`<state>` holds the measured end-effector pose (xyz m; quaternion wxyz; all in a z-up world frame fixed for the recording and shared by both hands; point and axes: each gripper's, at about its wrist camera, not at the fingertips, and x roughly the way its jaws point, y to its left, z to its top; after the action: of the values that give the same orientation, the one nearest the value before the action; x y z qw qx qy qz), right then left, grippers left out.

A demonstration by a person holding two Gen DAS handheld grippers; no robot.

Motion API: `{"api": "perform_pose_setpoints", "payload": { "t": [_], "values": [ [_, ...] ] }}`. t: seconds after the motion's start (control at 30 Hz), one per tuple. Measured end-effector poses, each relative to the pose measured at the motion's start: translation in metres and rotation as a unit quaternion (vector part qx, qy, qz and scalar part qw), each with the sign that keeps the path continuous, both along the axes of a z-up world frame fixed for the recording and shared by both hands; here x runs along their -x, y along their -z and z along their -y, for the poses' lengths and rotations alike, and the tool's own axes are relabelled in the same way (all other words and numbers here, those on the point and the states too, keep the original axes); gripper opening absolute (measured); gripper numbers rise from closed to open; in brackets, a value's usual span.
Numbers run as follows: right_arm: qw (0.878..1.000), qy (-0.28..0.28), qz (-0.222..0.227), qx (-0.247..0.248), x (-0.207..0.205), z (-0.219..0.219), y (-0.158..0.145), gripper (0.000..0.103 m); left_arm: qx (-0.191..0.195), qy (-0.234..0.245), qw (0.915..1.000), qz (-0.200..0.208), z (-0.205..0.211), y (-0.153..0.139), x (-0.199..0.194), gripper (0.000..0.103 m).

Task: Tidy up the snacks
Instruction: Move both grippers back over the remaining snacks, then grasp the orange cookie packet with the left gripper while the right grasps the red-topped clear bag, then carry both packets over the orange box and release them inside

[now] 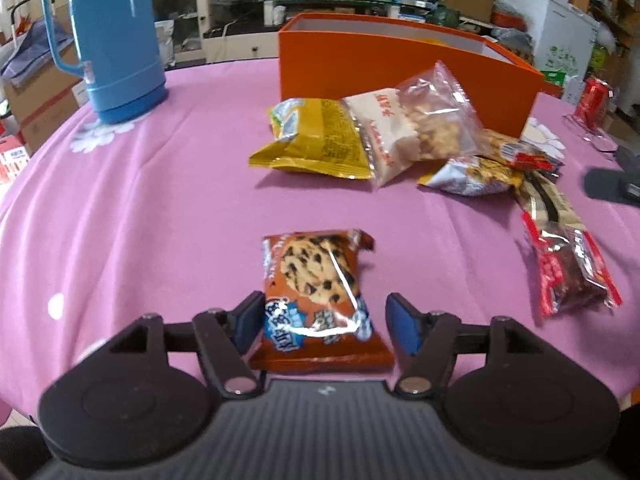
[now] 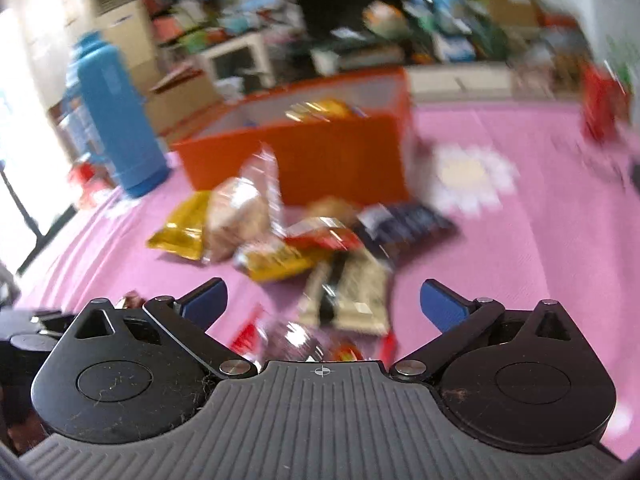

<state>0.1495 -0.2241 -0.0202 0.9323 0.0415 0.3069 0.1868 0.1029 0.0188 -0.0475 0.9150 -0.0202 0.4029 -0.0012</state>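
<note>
Orange box (image 2: 320, 148) with snack packets inside; left claw (image 1: 324, 320) apart around cookie packet (image 1: 320, 292), right claw (image 2: 324, 304) wide apart.

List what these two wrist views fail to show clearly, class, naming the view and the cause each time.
- Orange box contents: left wrist view, hidden by its front wall.
- Same contents: right wrist view, smeared by motion blur.
- Snack pile labels: right wrist view, blurred.
- Cookie pack near end: left wrist view, covered by the left gripper body.
- Red packet: right wrist view, blurred, partly under the right gripper.
</note>
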Motion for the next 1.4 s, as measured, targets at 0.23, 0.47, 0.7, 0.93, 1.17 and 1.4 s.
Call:
{"api": "perform_pose_setpoints", "payload": {
  "t": [0.23, 0.47, 0.7, 0.93, 1.17, 1.4],
  "values": [
    [0.992, -0.009, -0.111, -0.050, -0.033, -0.006, 0.031, 0.085, 0.076, -0.014, 0.9970, 0.002, -0.022, -0.003, 0.003, 0.069],
    [0.987, -0.001, -0.139, -0.078, 0.018, -0.010, 0.036, 0.086, 0.102, -0.025, 0.9944, 0.003, -0.038, -0.004, 0.007, 0.071],
    [0.994, -0.009, -0.110, -0.015, 0.012, -0.030, 0.031, 0.086, 0.077, -0.024, 0.9967, 0.007, -0.032, -0.007, -0.003, 0.075],
    [0.995, -0.036, -0.069, 0.065, 0.020, -0.056, 0.044, 0.086, 0.019, -0.024, 0.9995, 0.012, -0.018, 0.002, -0.015, 0.075],
    [0.993, -0.033, -0.026, 0.114, 0.030, -0.063, 0.041, 0.031, -0.002, -0.028, 0.9995, 0.018, -0.011, 0.000, -0.010, 0.045],
    [0.999, -0.009, -0.044, 0.030, 0.034, -0.038, 0.030, 0.030, 0.007, -0.028, 0.9987, 0.041, -0.017, -0.023, 0.001, 0.045]
  ]
}}
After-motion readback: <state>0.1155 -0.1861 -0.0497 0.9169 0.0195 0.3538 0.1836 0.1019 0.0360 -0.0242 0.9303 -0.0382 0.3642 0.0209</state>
